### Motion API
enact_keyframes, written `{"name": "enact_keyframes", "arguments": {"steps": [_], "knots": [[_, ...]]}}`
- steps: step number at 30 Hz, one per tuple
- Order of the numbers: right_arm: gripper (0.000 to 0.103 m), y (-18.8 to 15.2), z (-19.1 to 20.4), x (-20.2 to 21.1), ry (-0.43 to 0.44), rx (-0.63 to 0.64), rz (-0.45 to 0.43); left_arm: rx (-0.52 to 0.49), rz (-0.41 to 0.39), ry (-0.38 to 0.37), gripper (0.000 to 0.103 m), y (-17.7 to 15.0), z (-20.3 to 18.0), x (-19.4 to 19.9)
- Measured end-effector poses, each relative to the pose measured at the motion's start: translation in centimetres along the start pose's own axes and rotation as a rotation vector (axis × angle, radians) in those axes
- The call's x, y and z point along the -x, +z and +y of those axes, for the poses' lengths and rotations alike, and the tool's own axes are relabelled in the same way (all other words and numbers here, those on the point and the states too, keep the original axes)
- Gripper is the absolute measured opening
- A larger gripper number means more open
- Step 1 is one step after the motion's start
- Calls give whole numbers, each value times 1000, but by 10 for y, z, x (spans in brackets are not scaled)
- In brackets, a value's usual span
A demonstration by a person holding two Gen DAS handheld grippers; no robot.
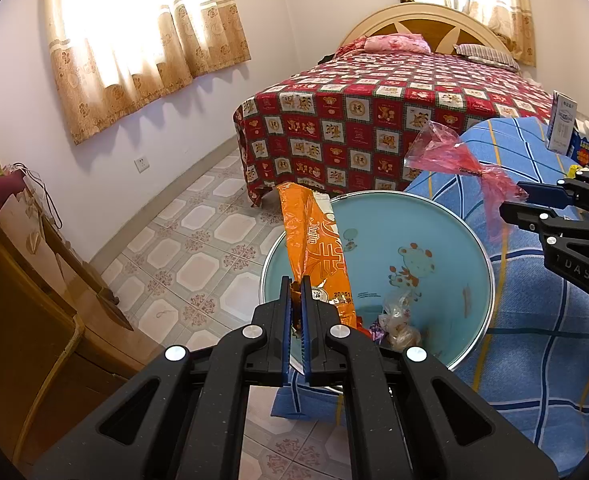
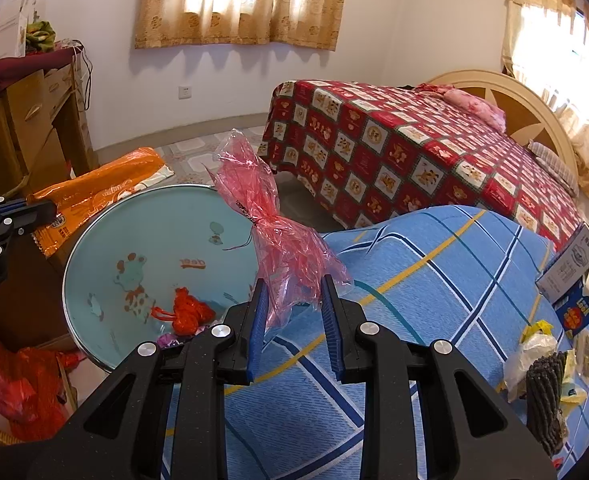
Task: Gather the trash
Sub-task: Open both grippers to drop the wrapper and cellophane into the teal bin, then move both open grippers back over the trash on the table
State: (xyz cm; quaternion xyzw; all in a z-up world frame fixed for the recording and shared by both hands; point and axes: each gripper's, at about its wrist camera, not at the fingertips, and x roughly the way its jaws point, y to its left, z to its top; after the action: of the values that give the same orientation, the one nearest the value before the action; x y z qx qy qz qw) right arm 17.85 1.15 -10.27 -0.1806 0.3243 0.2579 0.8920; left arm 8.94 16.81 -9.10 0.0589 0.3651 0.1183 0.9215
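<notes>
Left tongs pinched on orange wrapper; right tongs part-open, gripping pink cellophane.

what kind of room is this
Most likely a home bedroom: a bed with a red patterned cover and pillows against a headboard, curtained windows, and a wooden dresser by the wall on a tiled floor.
</notes>
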Motion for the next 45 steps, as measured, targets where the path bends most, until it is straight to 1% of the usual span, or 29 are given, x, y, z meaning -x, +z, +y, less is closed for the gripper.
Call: {"name": "enact_keyframes", "arguments": {"steps": [9, 11, 12, 13, 14, 15, 16, 18, 20, 22, 24, 26, 28, 29, 31, 32, 33, 35, 37, 45], "knots": [[27, 1, 7, -2, 12, 15, 0, -4, 1, -15, 4, -2, -8, -1], [30, 1, 9, -2, 20, 17, -1, -6, 0, -24, 5, -2, -10, 0], [35, 1, 10, -2, 33, 18, -3, -7, -2, -35, 7, -2, -11, 1], [46, 0, 10, -2, 46, 19, -5, -8, -5, -46, 8, -2, -12, 1], [53, -1, 11, -2, 46, 20, -11, -11, -6, -47, 10, -2, -14, 2], [58, -2, 11, -1, 45, 19, -15, -13, -7, -48, 19, -3, -15, 2], [59, -2, 11, -2, 44, 18, -15, -14, -8, -44, 29, -3, -16, 2], [60, -3, 10, -2, 49, 8, -12, -13, -9, -33, 39, -5, -17, 2], [63, -5, 9, -2, 44, 4, -14, -10, -6, -25, 44, -5, -16, 1], [65, -6, 9, -1, 38, 0, -16, -1, -9, -9, 58, -5, -15, 1], [66, -7, 8, 0, 37, -6, -15, -2, -11, -2, 61, -6, -15, 2], [69, -9, 7, 2, 34, -11, -20, 3, -12, 2, 69, -5, -14, 2], [75, -11, 6, 6, 26, -15, -29, 7, -20, 16, 83, -5, -13, 4], [77, -11, 4, 7, 25, -16, -31, 8, -23, 21, 86, -5, -12, 4], [85, -14, 3, 11, 15, -19, -42, 12, -30, 30, 92, -4, -12, 6], [85, -16, 2, 14, 10, -21, -49, 13, -31, 32, 93, -4, -12, 7], [85, -17, 1, 15, 8, -23, -49, 14, -30, 34, 96, -4, -12, 7], [86, -19, -1, 17, 3, -27, -45, 15, -28, 39, 97, -4, -12, 6], [91, -22, -4, 19, -8, -34, -45, 11, -16, 38, 97, -5, -12, 4], [94, -35, -13, 30, -45, -61, -37, 0, 3, 38, 97, -8, -17, -1]]}}
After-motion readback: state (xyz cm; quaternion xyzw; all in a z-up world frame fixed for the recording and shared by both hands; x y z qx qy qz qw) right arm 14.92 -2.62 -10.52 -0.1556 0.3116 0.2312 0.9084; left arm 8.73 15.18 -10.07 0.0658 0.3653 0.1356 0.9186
